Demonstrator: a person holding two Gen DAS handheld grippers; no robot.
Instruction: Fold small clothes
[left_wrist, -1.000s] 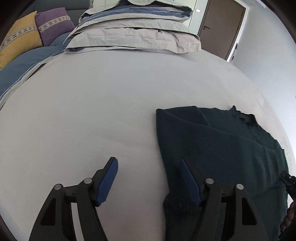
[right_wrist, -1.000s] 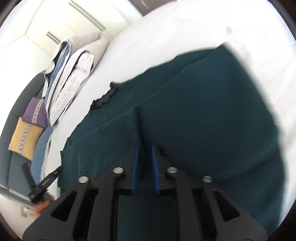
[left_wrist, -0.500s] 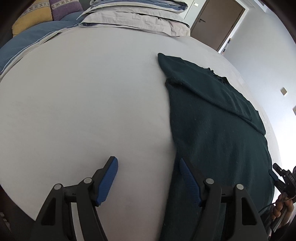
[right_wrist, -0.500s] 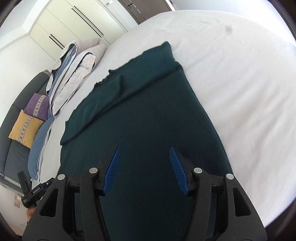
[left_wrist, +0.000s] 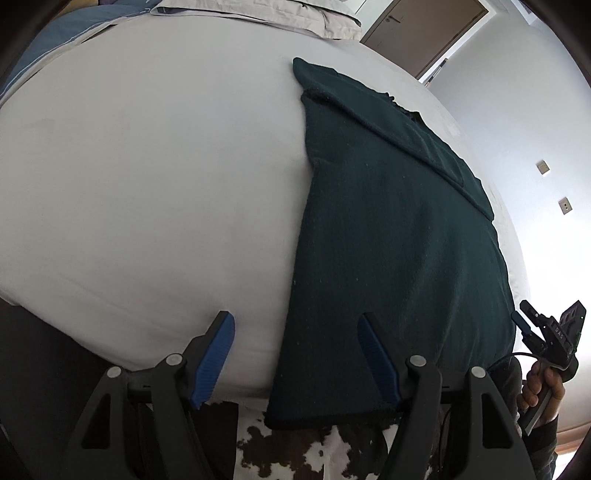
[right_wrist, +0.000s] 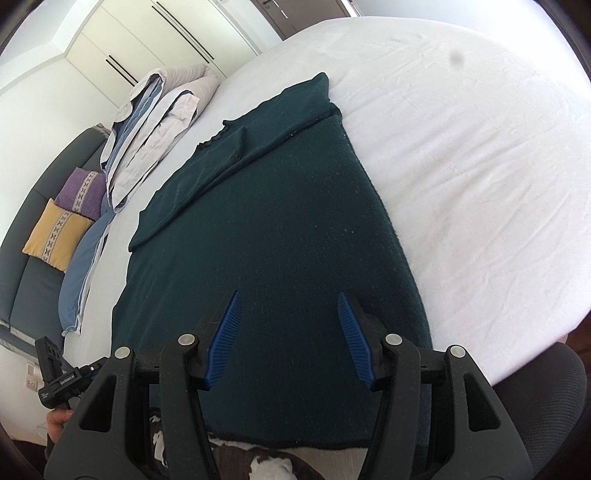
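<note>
On the bed: dark green sweater (right_wrist: 280, 229) lies flat on the white sheet (left_wrist: 147, 184), sleeves folded in, hem at the near edge.
Left claw (left_wrist: 295, 354): open, empty.
Right claw (right_wrist: 288, 332): open, empty.
Risk: pinching one layer only would likely undo the sleeve folds.

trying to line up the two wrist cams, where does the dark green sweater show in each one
Left wrist view: the dark green sweater fills the right half, running from the near bed edge up toward the door, under the right finger of the open left claw.
Right wrist view: the sweater fills the centre, beneath the open right claw.
Shared landmark: the folded grey bedding at the far end of the bed.
</note>
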